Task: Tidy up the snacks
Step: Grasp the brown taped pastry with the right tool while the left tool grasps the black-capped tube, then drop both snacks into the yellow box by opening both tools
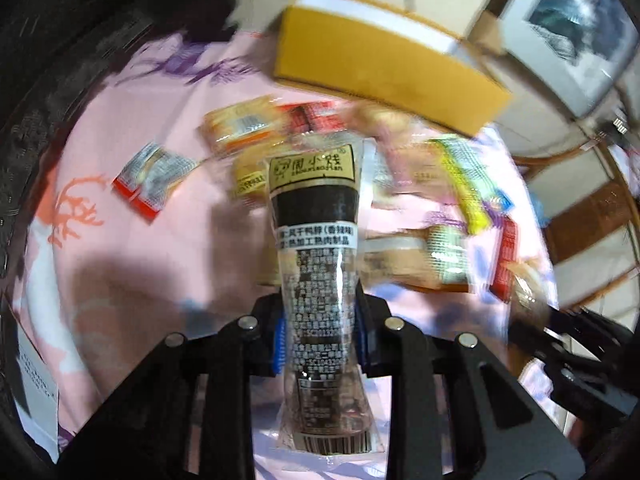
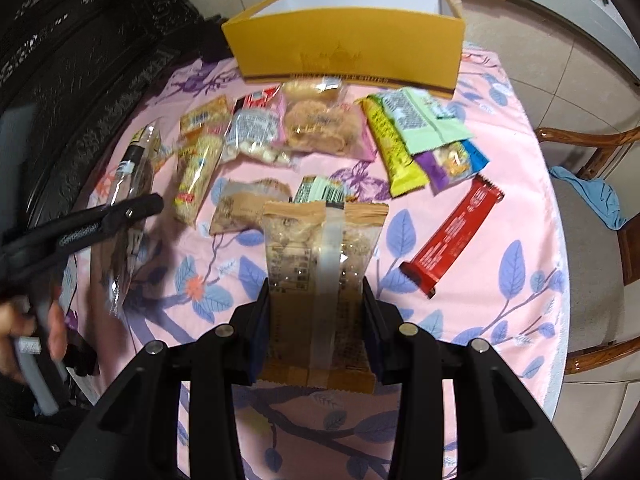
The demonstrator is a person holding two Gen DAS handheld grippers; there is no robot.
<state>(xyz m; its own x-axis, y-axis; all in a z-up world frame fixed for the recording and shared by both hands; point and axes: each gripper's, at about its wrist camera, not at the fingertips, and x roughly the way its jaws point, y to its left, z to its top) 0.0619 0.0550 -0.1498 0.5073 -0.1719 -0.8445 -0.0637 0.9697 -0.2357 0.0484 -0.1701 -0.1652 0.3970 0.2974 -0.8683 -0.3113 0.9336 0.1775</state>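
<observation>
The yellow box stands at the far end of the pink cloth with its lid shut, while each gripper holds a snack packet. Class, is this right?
Not quite: the yellow box is open, its white inside visible in the right wrist view. The rest stands.

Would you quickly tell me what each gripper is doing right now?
Left gripper: closed on the long black snack packet.
Right gripper: closed on the tan biscuit packet.

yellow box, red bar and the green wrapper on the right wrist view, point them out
yellow box [image 2: 344,56], right wrist view, front wall
red bar [image 2: 452,236], right wrist view, wrapper middle
green wrapper [image 2: 424,120], right wrist view, printed face
</observation>
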